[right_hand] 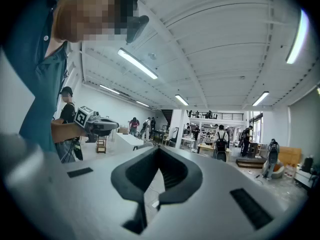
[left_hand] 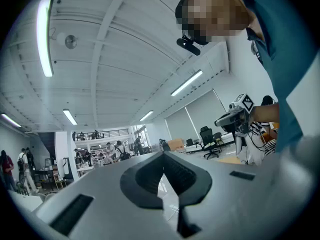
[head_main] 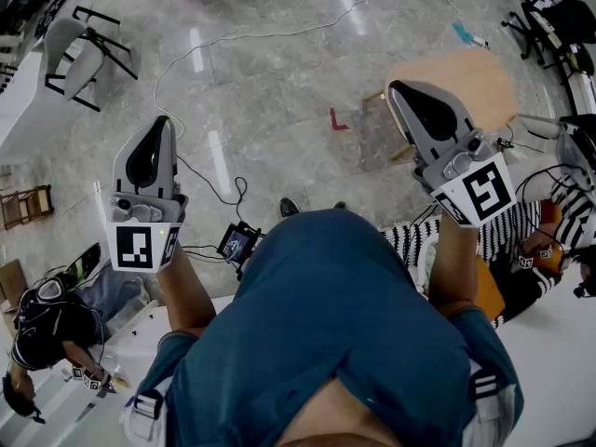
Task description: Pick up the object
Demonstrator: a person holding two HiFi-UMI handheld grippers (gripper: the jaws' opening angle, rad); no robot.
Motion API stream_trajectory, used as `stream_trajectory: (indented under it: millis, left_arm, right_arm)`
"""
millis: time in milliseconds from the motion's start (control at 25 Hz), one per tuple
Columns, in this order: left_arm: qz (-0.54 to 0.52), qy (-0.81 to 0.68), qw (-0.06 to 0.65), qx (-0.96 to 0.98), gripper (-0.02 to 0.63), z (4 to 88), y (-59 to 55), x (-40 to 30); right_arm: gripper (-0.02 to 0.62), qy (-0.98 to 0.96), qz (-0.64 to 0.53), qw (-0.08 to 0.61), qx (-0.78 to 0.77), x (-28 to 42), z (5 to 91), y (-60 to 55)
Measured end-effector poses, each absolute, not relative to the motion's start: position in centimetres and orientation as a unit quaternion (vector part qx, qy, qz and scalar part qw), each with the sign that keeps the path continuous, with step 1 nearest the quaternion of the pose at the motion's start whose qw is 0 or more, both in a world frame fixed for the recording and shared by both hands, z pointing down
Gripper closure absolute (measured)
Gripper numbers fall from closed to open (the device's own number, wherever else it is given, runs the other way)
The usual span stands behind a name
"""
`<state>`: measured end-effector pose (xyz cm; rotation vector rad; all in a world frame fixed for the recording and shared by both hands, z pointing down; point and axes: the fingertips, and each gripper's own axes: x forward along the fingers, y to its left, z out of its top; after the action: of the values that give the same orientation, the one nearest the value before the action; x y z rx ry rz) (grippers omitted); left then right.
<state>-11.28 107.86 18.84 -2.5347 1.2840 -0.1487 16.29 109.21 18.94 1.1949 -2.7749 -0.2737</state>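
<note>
No object for picking up shows in any view. In the head view my left gripper (head_main: 160, 127) is held level over the marble floor, out in front of the person's blue shirt, jaws together and empty. My right gripper (head_main: 400, 91) is held the same way on the right, tips closed with nothing between them. In the left gripper view the black pads meet at the tip (left_hand: 161, 155), and the right gripper (left_hand: 235, 118) shows across the room. In the right gripper view the pads also meet (right_hand: 159, 149), with the left gripper (right_hand: 97, 124) at the far left.
A round wooden table (head_main: 461, 77) stands just beyond the right gripper. A folding chair (head_main: 84, 49) sits far left, a cable (head_main: 214, 180) trails over the floor, and a red corner mark (head_main: 337, 121) lies mid-floor. People sit at lower left (head_main: 42, 329) and at right (head_main: 540, 226).
</note>
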Motion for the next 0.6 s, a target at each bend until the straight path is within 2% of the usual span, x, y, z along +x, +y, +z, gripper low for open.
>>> stream_trajectory:
  millis: [600]
  left_arm:
    - [-0.052,0.442,0.143,-0.884,0.604,19.91,107.34,-11.71]
  right_arm:
    - [0.582,-0.913,-0.084,0.052,0.397,15.60,20.00,108.63]
